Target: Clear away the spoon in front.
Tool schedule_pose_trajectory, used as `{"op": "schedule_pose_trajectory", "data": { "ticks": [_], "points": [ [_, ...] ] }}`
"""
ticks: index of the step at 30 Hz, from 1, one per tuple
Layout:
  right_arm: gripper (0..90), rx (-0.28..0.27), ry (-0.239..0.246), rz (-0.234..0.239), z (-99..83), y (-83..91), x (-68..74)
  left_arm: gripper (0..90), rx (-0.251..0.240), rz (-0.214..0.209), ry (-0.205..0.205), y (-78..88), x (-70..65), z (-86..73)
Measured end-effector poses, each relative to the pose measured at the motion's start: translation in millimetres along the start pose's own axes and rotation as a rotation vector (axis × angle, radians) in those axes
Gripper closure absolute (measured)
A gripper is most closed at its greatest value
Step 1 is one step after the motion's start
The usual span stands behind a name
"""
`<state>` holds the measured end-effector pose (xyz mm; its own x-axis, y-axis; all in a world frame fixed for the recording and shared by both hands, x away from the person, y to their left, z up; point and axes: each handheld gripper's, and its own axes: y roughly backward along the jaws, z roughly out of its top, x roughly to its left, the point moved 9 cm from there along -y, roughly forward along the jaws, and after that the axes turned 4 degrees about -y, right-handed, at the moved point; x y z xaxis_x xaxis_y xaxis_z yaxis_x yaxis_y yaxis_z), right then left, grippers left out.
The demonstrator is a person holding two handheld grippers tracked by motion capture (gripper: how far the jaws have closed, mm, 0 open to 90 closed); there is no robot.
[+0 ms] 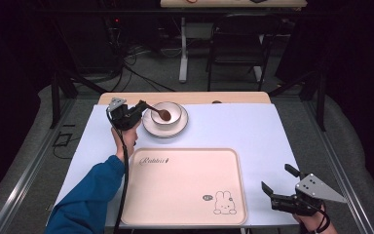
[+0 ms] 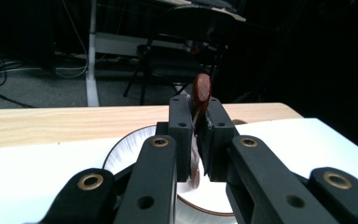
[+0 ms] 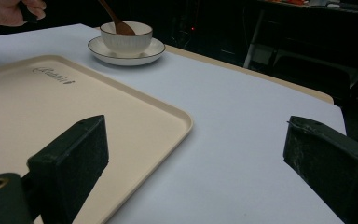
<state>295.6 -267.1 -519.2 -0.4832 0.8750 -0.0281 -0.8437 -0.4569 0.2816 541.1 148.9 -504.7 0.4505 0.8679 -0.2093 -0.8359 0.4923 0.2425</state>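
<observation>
1. The left tool (image 1: 141, 108) is at the far left of the tabletop (image 1: 233, 126), just left of the bowl (image 1: 166, 113). Its jaws are closed on the handle of a brown wooden spoon (image 1: 161, 113).
2. In the left gripper view the spoon (image 2: 201, 93) stands clamped between the two black jaws, its rounded end rising above them.
3. In the high view the spoon's head lies inside the bowl, and the handle slants up and left to the left tool.
4. The bowl is white with a dark rim and sits on a white saucer (image 1: 152, 127), also dark-rimmed. Both are on the far part of the tabletop, just beyond the tray (image 1: 185, 185).
5. The tray is cream, with small script near its far left corner and a rabbit drawing (image 1: 222, 203) at its near right corner. It lies on the near middle of the tabletop.
6. The right tool (image 1: 281, 181) is at the near right, just right of the tray, with its jaws spread wide and nothing between them.
7. In the right gripper view those jaws frame the tray's edge (image 3: 182, 116) and the bare pale tabletop (image 3: 242, 121), with the bowl (image 3: 126, 37) and spoon (image 3: 116, 22) far off at the upper left.
8. A blue sleeve (image 1: 85, 200) comes in from the near left.
9. A dark chair (image 1: 238, 44) stands on the floor beyond the tabletop.
</observation>
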Motion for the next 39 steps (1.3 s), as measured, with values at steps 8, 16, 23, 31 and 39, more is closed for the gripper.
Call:
{"op": "schedule_pose_trajectory", "data": {
  "ticks": [8,16,23,31,39],
  "points": [
    [5.8,-0.002,-0.001,0.001,0.2,0.3,0.2,84.5,-0.017,-0.009,-0.025,7.2,-3.3,9.0],
    [5.8,-0.004,-0.002,-0.001,0.3,0.4,-0.4,84.5,-0.022,-0.028,-0.052,14.2,-7.6,17.8],
    [5.8,-0.006,-0.001,-0.003,0.5,1.2,-0.5,84.5,-0.03,-0.031,-0.068,20.0,-9.5,24.3],
    [5.9,-0.003,-0.001,-0.007,-0.2,1.7,-1.2,84.5,-0.031,-0.046,-0.07,27.5,-10.4,32.1],
    [5.9,-0.006,0.001,-0.011,-0.3,3.1,-1.4,84.5,-0.036,-0.046,-0.074,41.7,-9.5,39.6]
  ]
}}
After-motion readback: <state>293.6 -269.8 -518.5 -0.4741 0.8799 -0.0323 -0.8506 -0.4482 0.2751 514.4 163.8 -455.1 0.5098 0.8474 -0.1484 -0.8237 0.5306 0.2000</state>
